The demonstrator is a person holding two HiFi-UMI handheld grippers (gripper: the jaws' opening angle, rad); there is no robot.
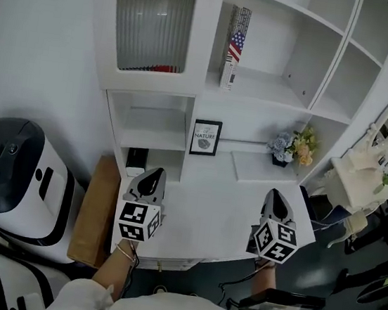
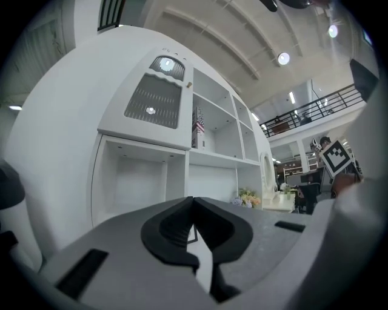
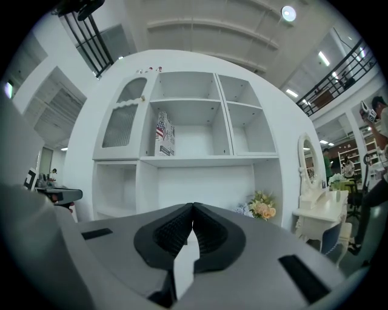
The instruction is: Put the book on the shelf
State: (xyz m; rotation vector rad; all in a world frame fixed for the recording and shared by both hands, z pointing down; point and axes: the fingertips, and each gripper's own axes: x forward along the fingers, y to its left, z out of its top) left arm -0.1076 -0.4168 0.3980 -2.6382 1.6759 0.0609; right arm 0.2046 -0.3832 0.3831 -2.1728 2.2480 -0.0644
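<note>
Your tall book with the stars-and-stripes cover [image 1: 234, 46] stands upright in the white wooden shelf unit [image 1: 273, 89], at the left end of its upper shelf. Below that shelf, over the white desktop [image 1: 207, 213], your left gripper [image 1: 153, 175] and right gripper [image 1: 274, 195] hover, each with jaws pressed together on nothing. The placing looks done; next, simply keep clear.
</note>
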